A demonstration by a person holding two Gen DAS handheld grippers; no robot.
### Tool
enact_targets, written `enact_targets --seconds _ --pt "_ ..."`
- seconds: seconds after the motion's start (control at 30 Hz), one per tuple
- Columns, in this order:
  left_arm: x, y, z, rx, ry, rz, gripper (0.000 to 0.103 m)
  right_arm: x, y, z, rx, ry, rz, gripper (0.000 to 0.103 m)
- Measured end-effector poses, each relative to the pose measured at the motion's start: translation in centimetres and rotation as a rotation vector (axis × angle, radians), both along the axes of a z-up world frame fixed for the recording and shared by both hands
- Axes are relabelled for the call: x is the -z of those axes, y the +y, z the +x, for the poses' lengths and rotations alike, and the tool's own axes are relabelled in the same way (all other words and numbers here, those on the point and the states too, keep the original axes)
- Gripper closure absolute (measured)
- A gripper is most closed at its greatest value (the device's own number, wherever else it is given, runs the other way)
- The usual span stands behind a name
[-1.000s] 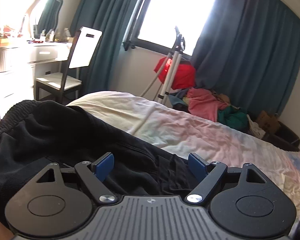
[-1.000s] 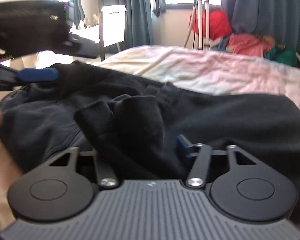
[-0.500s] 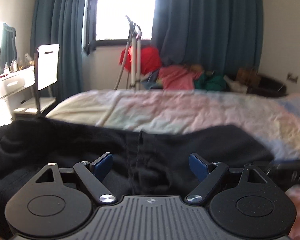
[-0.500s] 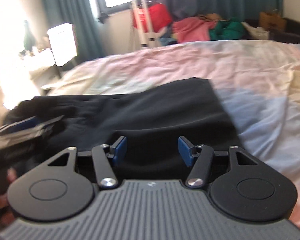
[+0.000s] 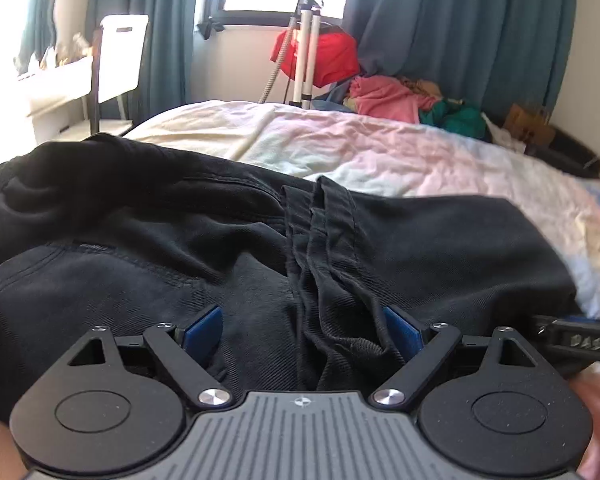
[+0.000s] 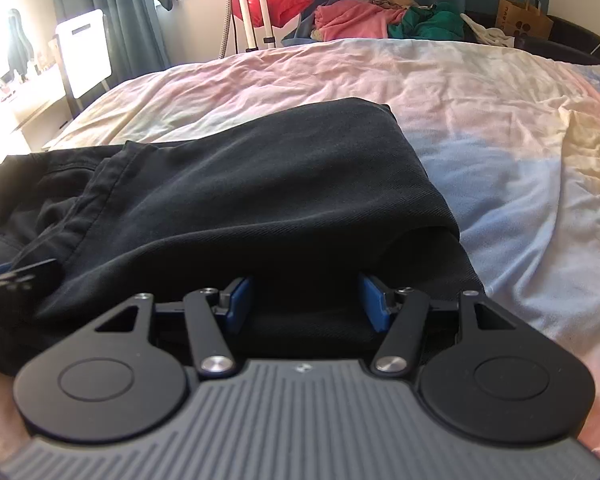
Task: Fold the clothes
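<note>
1. Two grippers hover over black shorts (image 5: 260, 248) lying on the bed (image 6: 500, 128).
2. Left gripper (image 5: 302, 330): jaws opening, gripping nothing; take the seam at twelve o'clock.
3. Right gripper (image 6: 304, 304): half-open, straddling the hem unpinched; close squarely before lifting.

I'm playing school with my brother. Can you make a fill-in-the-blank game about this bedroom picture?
1. The garment lying on the bed is ____ in colour.
2. The bag standing on the floor past the bed is made of brown ____.
3. Behind the white tripod by the window sits something bright ____.
4. The pads on the fingers are ____.

Missing words: black; paper; red; blue
</note>
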State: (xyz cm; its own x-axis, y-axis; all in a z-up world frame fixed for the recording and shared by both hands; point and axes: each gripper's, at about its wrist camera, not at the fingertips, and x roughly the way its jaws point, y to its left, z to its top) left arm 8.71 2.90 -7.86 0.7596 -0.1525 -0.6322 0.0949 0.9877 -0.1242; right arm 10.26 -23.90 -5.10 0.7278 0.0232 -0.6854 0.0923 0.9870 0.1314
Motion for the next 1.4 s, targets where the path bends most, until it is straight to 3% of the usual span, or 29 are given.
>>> enact_targets --seconds 0.23,0.43,0.63,0.73,0.8,0.87,0.9,0.97,1.13,1.2,1.3,1.4 --pt "-3.5 5.7 -3.5 -0.152 0.029 -0.117 0.008 -0.5 -0.3 -0.1 0.013 0.002 0.025 0.043" --pt "-4.6 12.9 -5.1 -0.383 0.112 -0.195 0.001 -0.8 -0.8 -0.2 0.021 0.006 0.069 0.043" --pt "0.2 21.2 -4.7 -0.644 0.332 -0.641 0.004 -1.0 -1.6 -0.3 0.053 0.008 0.156 0.043" --pt "1.5 22.9 -4.0 -0.687 0.324 -0.741 0.005 -1.0 -1.5 -0.3 0.053 0.008 0.148 0.043" --pt "1.2 23.4 -3.3 -0.681 0.278 -0.754 0.005 -1.0 -1.4 -0.3 0.055 0.009 0.145 0.043" --pt "0.6 23.7 -2.5 -0.675 0.204 -0.733 0.022 -1.1 -1.3 -0.2 0.056 0.009 0.141 0.043" --pt "0.1 23.9 -2.2 -0.677 0.154 -0.714 0.024 -1.1 -1.2 -0.2 0.057 0.008 0.139 0.043" --pt "-0.4 23.9 -1.5 -0.648 0.089 -0.7 0.016 -1.2 -1.1 -0.4 0.06 -0.003 0.13 0.044" --pt "0.2 22.9 0.4 -0.606 0.14 -0.617 0.013 -2.6 -0.5 -1.1 0.043 -0.099 0.076 0.044" --pt "0.6 23.2 1.5 -0.582 0.155 -0.6 0.012 -2.6 -0.3 -1.0 0.027 -0.095 0.062 0.044" --pt "1.1 23.9 2.4 -0.608 0.165 -0.597 0.02 -0.8 0.0 0.3 -0.011 0.008 0.093 0.042" --pt "1.2 22.7 3.5 -0.638 0.146 -0.546 0.042 -0.3 1.0 0.3 -0.033 0.019 0.029 0.041"
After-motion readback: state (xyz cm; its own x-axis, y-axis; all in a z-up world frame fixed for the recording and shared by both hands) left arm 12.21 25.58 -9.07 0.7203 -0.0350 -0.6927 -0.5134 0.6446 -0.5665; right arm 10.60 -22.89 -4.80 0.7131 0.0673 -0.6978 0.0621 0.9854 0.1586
